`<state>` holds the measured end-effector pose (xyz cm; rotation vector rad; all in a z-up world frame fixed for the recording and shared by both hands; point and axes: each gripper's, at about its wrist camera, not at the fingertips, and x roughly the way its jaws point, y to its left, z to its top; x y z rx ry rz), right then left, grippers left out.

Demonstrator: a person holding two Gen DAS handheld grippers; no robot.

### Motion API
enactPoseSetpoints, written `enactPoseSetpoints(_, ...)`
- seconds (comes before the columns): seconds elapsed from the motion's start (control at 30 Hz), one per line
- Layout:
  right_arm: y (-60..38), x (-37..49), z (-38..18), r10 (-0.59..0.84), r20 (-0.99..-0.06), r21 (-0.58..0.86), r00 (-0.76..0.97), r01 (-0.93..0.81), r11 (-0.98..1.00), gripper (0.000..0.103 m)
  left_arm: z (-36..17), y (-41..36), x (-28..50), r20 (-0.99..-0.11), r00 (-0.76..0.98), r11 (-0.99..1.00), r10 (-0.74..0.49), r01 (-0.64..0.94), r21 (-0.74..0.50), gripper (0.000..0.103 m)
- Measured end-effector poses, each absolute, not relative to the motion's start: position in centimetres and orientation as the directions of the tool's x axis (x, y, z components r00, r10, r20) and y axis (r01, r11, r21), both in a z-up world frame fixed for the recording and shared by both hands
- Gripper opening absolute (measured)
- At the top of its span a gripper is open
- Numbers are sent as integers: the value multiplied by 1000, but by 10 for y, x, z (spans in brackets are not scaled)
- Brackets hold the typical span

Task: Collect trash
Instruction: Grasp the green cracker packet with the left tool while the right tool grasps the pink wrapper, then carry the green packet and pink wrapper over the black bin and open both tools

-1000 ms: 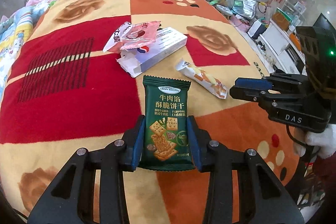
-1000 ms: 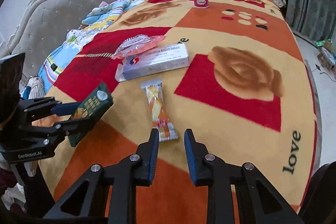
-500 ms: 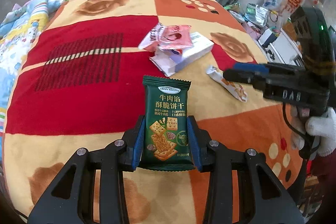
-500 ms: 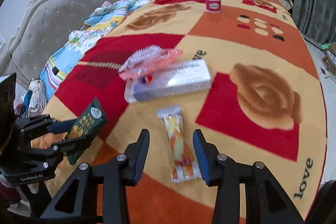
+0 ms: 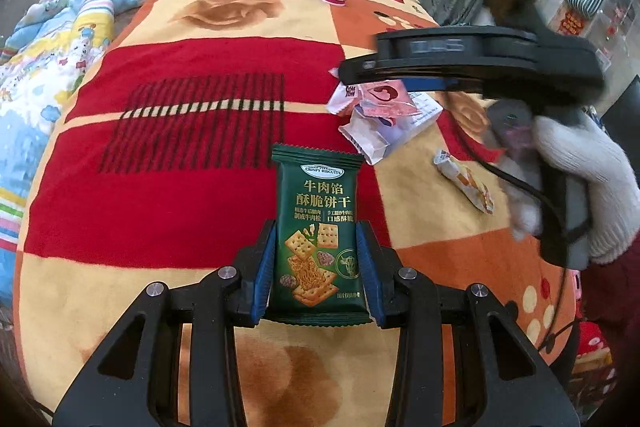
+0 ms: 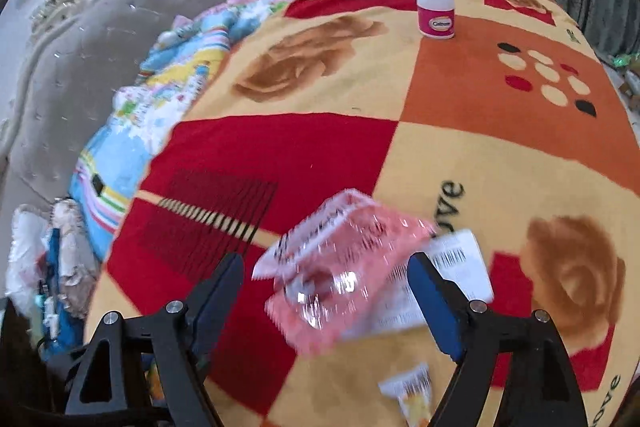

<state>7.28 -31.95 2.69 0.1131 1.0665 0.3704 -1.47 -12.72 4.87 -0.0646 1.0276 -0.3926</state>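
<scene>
- Left wrist view: left gripper (image 5: 316, 273) clamped on the green biscuit packet (image 5: 318, 241), pads pressing the two long side edges of its lower half, probably so the flat printed face stays toward the camera and the packet cannot fold
- Packet upright between the fingers, long axis running along them, crimped top edge pointing away toward the far side of the bed blanket (image 5: 180, 131), lifted clear of it
- Right wrist view: right gripper (image 6: 326, 301) with jaws opening wide, poised over the pink wrapper (image 6: 340, 267); wrapper between the fingers but no pad touching it, spread likely chosen to span the crumpled width
- Pink wrapper lying partly on top of the white medicine box (image 6: 444, 283), near the middle of the blanket; blurred, long axis roughly slanting from near left to far right, though hard to fix
- Medicine box flat under it, barcode end pointing to the right
- Orange snack wrapper (image 5: 466, 181) flat on the blanket to the near right of the box, apart from it, long axis slanting from far left to near right; lower end just showing at the bottom of the right wrist view
- White bottle with pink label (image 6: 435, 1) standing upright at the far end, well apart from the rest
- Gloved hand (image 5: 580, 187) around the right handle at the right edge of the left wrist view
- Judged next target: the pink wrapper, not yet gripped
</scene>
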Motion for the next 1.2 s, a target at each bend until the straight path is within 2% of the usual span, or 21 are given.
enactPoseSetpoints(0.2, -292, 92, 9, 240, -875, 138, 420, -260, 956, 80, 45, -125, -13, -819, 443, 924, -365, 281, -259, 37)
enactPoseSetpoints(0.3, -294, 89, 10, 269, -864, 151, 427, -289, 945, 54, 48, -126, -12, -814, 447, 922, -371, 284, -264, 37)
enactPoseSetpoints(0.4, -300, 78, 16, 295, -847, 153, 443, -327, 932, 45, 49, -128, -13, -811, 450, 921, -373, 285, -265, 37)
enactPoseSetpoints(0.7, -348, 18, 59, 382, -779, 222, 496, -352, 909, 45, 58, -156, -23, -798, 450, 907, -401, 319, -276, 37)
enactPoseSetpoints(1.2, -485, -83, 39, 272, -807, 222, 525, -157, 962, 45, 69, -257, -50, -789, 413, 852, -456, 460, -251, 37)
